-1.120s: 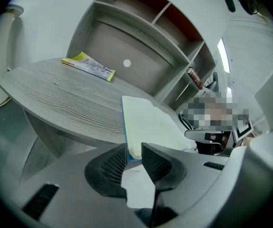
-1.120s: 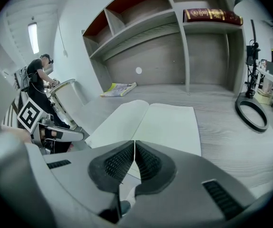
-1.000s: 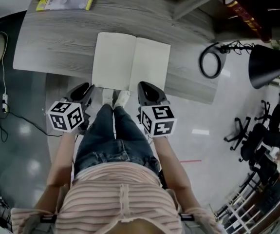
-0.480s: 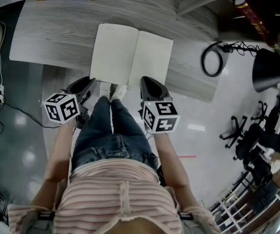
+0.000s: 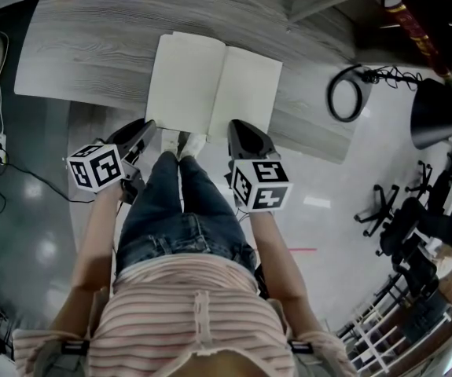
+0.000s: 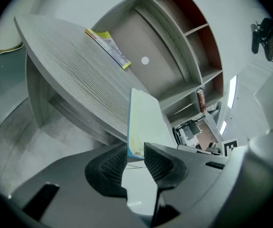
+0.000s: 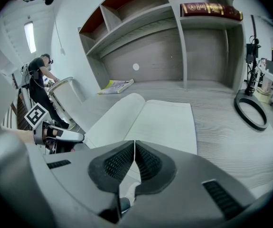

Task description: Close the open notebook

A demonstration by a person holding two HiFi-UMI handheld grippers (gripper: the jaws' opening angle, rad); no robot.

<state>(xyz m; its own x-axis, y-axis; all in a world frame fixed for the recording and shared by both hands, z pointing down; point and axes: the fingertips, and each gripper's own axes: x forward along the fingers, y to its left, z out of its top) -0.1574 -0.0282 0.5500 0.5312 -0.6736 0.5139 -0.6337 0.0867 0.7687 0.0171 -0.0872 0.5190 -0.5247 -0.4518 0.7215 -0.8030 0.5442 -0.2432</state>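
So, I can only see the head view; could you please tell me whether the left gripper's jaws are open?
Observer: Yes, the left gripper has its jaws apart, and the near corner of the notebook shows in the gap.
Operator: Thanks. And the right one?
Observer: The right gripper has its jaws together, with nothing between them.
Operator: What colour is the notebook's cover?
Observer: The cover shows as a blue strip along the page edge, in the left gripper view.

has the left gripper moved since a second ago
No, not noticeably: the left gripper sits at the notebook's near left corner by the desk's front edge, as it did a second ago.
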